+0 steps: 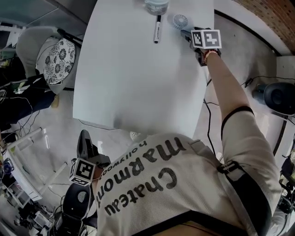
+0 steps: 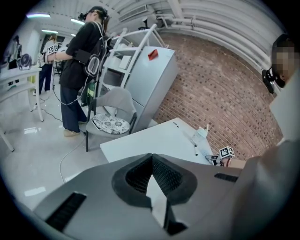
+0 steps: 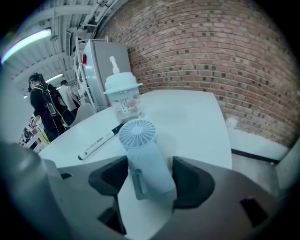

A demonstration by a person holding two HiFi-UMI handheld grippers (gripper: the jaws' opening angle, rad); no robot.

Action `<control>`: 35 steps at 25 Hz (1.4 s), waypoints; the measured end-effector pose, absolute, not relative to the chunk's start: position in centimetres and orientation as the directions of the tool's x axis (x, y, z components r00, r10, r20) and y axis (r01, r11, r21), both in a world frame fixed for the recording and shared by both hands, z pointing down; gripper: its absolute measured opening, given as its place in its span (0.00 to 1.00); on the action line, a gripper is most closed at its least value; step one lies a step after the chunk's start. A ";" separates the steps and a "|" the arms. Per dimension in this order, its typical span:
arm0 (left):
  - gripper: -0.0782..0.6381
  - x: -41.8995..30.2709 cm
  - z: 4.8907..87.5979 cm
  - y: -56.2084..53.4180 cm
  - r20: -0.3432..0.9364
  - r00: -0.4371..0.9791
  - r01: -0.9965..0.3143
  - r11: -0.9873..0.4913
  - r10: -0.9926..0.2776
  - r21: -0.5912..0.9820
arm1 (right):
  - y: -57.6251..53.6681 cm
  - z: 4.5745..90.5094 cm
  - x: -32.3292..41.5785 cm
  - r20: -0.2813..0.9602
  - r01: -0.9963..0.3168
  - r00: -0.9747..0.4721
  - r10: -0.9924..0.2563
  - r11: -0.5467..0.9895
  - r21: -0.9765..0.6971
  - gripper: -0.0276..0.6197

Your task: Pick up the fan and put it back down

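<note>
the person's right arm [image 1: 230, 87] is stretched to the far edge of the white desk [image 1: 138, 69]. the right gripper [image 3: 150, 178] has its jaws clamped on the body of the pale blue handheld fan [image 3: 139, 140]. i cannot tell whether the fan touches the desk. the left gripper [image 2: 153, 180] hangs low off the desk, jaws together, empty. the clear bottle [image 1: 156, 5] is cut off in the head view.

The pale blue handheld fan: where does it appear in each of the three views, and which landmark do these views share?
Head view: the pale blue handheld fan is at the top, right of centre, on the white table.
Right gripper view: centre, between the fingers of the right gripper.
Left gripper view: too small to make out.
Shared landmark: the clear bottle with pale blue cap.
</note>
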State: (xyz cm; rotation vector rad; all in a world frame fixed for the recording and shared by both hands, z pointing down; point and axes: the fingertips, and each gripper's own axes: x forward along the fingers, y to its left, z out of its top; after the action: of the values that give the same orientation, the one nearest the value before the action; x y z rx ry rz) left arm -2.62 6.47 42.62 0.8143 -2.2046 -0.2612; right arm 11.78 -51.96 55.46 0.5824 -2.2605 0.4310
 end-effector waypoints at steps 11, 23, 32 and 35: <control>0.11 -2.8 42.6 6.5 0.574 -0.508 -0.481 0.764 -0.642 0.430 | -51.9 55.7 12.3 0.750 -0.587 -0.593 -0.292 0.795 -0.155 0.45; 0.11 -3.0 42.3 5.4 0.533 -0.453 -0.543 0.695 -0.715 0.470 | -47.1 54.8 15.6 0.707 -0.704 -0.677 -0.207 0.462 -0.539 0.41; 0.11 -3.7 41.8 4.3 0.471 -0.376 -0.620 0.594 -0.798 0.513 | -40.4 53.2 18.2 0.656 -0.688 -0.725 -0.209 0.260 -0.678 0.40; 0.11 -4.6 41.2 4.7 0.445 -0.354 -0.638 0.560 -0.823 0.528 | -37.2 52.5 18.0 0.649 -0.682 -0.732 -0.208 0.250 -0.688 0.40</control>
State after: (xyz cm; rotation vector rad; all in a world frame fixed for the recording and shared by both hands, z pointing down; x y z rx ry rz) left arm -4.64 4.66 41.22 1.1666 -2.1062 -0.3445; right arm 18.00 -37.22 52.48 0.8104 -2.1000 1.4874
